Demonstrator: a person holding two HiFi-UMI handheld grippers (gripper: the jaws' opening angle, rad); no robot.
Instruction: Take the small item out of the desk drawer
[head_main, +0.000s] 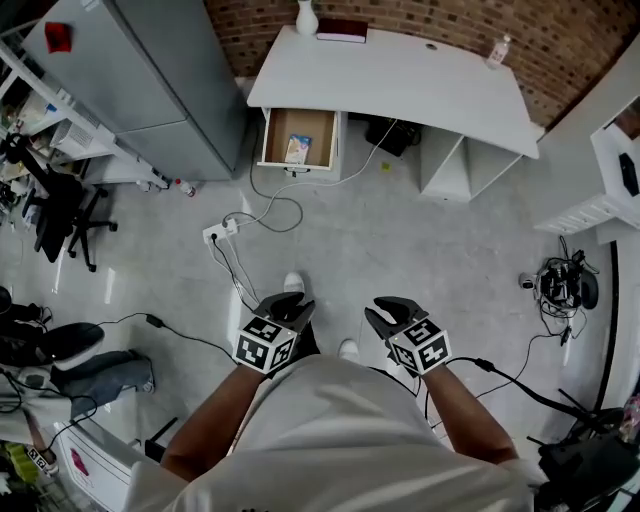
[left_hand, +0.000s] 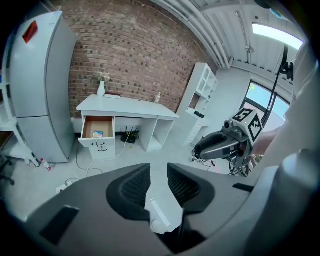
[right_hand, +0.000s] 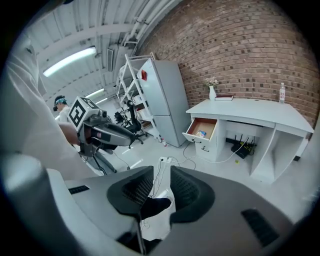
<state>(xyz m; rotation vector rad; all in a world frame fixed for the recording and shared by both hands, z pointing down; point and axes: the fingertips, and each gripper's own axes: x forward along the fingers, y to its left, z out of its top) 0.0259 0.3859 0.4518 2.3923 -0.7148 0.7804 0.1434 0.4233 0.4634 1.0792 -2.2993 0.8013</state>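
– Small item: where did it lie?
– Inside the desk drawer, flat on the wooden bottom, toward the left side. The drawer stood pulled open at the left end of the white desk.
– And the grippers?
– Both were well apart from it, held low in front of the person's body above the grey floor. The left gripper had its jaws parted a little, with nothing between them; only floor showed through the gap. The right gripper was released too. A dark shoe far below showed through its gap, but nothing was gripped.
– So which step was that?
– By my reading, the very start, the approach. The drawer was open, but the item lay untouched.
– What did the next move call for?
– I judged it called for walking up to the desk, minding the power strip on the floor, then lowering one gripper over the open drawer. The item looked thin and flat, so the jaws would probably have to catch it by an edge or tip it against the drawer wall. Which gripper suited better, I couldn't tell from there.
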